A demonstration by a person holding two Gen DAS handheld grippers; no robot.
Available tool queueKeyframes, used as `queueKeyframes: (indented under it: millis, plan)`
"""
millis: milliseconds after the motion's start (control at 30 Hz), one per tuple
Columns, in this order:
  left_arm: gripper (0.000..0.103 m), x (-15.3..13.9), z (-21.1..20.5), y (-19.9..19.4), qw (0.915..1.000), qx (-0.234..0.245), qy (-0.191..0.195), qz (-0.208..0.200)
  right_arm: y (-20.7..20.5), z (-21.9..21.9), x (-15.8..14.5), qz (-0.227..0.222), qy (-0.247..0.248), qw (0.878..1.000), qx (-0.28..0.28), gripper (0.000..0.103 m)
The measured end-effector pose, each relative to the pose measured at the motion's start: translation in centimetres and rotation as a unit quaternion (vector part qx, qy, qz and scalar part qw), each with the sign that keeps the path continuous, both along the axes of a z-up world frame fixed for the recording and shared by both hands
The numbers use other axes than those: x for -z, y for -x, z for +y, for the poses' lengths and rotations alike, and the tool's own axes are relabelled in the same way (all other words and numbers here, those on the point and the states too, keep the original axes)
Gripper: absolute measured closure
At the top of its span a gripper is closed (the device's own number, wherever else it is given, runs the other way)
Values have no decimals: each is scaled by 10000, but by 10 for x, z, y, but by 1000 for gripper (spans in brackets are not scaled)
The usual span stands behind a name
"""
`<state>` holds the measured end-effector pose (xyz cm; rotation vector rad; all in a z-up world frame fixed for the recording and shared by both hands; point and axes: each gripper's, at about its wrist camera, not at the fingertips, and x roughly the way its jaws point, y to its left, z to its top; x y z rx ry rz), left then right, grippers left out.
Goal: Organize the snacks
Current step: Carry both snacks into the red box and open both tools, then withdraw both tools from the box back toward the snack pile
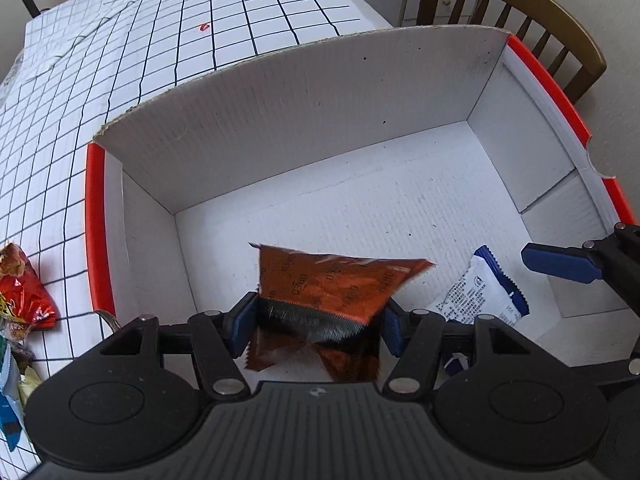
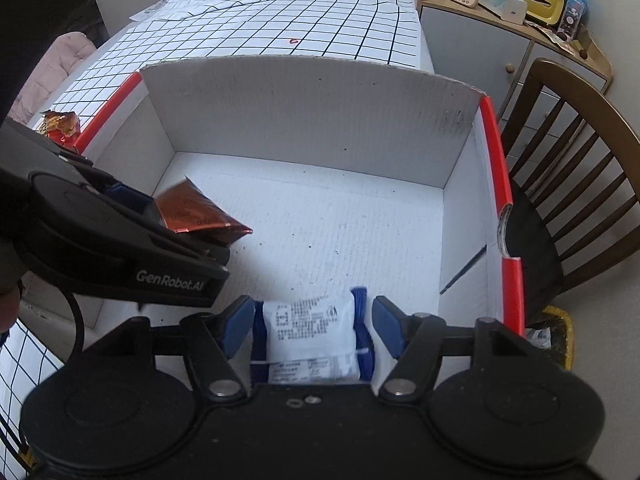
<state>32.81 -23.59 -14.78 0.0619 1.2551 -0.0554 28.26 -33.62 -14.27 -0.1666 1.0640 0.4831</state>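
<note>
- The left gripper (image 1: 318, 322) has its jaws on the orange Oreo packet (image 1: 340, 284), held low inside the white box (image 1: 280, 120) — if one pad clings to the foil, the packet may lift back out.
- The right gripper (image 2: 312, 330) stands with jaws parted around the white-and-blue packet (image 2: 310, 328), a gap showing at the right pad; a snagged edge could drag it.
- More snacks (image 1: 24, 292) wait on the table (image 1: 160, 40) — the two grippers crowd each other.

The left black two-finger gripper with blue pads (image 1: 318, 322) points steeply downward, its jaws part-open with both pads against what sits between them. The right black two-finger gripper with blue pads (image 2: 312, 326) tilts down alongside it, jaws spread with gaps inside both pads.
</note>
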Motion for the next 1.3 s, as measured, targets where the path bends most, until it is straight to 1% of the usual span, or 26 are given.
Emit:
queueKeyframes:
  millis: [100, 200, 267, 500, 800, 1067, 1133, 1167, 1200, 1267, 1300]
  plan:
    - [37, -4, 3, 2, 9999, -46, 155, -44, 1, -2, -4, -27, -89, 9999, -43, 32]
    - [36, -9, 6, 7, 9996, -104, 225, -93, 5, -4, -10, -105, -150, 9998, -50, 29]
    - [36, -14, 10, 12, 9993, -156, 306, -155, 8, -6, -15, -166, -231, 9996, -47, 21]
    - [36, -39, 21, 30, 9965, -237, 626, -506, 20, -14, -37, -333, -515, 9981, -10, 19]
    - [36, -75, 32, 65, 9918, -244, 790, -975, 41, -16, -64, -605, -774, 9952, -39, 19]
    - [35, -105, 55, 105, 9847, -343, 926, -1439, 63, -5, -90, -872, -1103, 9898, -233, 17]
    - [35, -111, 64, 115, 9828, -399, 941, -1539, 69, 1, -97, -932, -1170, 9883, -302, 17]
    - [32, -113, 68, 120, 9817, -435, 957, -1585, 73, 4, -99, -957, -1214, 9874, -336, 17]
    - [30, -116, 73, 125, 9807, -464, 975, -1633, 76, 7, -102, -981, -1253, 9866, -365, 16]
    - [30, -119, 86, 136, 9785, -543, 1001, -1718, 84, 15, -107, -1068, -1313, 9847, -423, 9]
    - [29, -120, 92, 140, 9778, -588, 1016, -1736, 88, 19, -109, -1114, -1327, 9838, -459, 9]
